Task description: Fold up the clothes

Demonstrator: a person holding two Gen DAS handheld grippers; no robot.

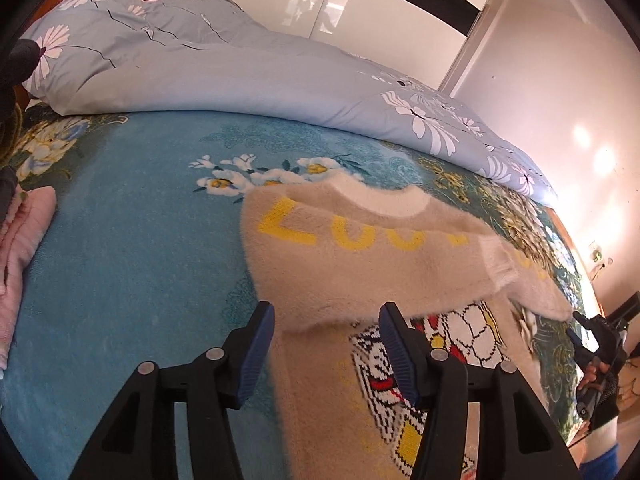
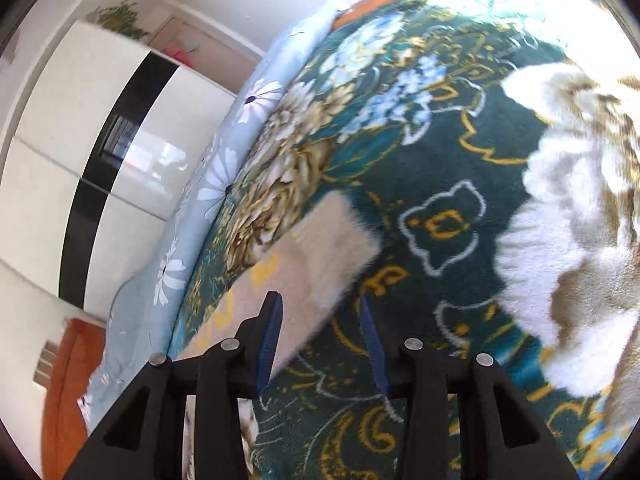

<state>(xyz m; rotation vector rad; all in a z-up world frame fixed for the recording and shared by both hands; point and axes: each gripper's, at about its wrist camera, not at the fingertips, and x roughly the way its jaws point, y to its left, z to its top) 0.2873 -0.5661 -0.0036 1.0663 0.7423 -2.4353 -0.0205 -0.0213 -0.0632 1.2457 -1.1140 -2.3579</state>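
A fuzzy beige sweater [image 1: 360, 264] with yellow letters and a cartoon print lies on the blue floral bed blanket [image 1: 132, 240]. Its sleeves are folded across the body. My left gripper [image 1: 326, 320] is open and empty, hovering over the sweater's folded left edge. My right gripper [image 2: 320, 320] is open and empty, just beyond the sweater's sleeve end [image 2: 320, 248]. The right gripper also shows in the left wrist view [image 1: 580, 324] at the bed's right edge.
A light blue flowered duvet [image 1: 240, 72] is bunched along the far side of the bed. A folded pink garment [image 1: 20, 252] lies at the left. White wardrobe doors [image 2: 80, 140] stand behind the bed. The bed's right edge drops to the floor.
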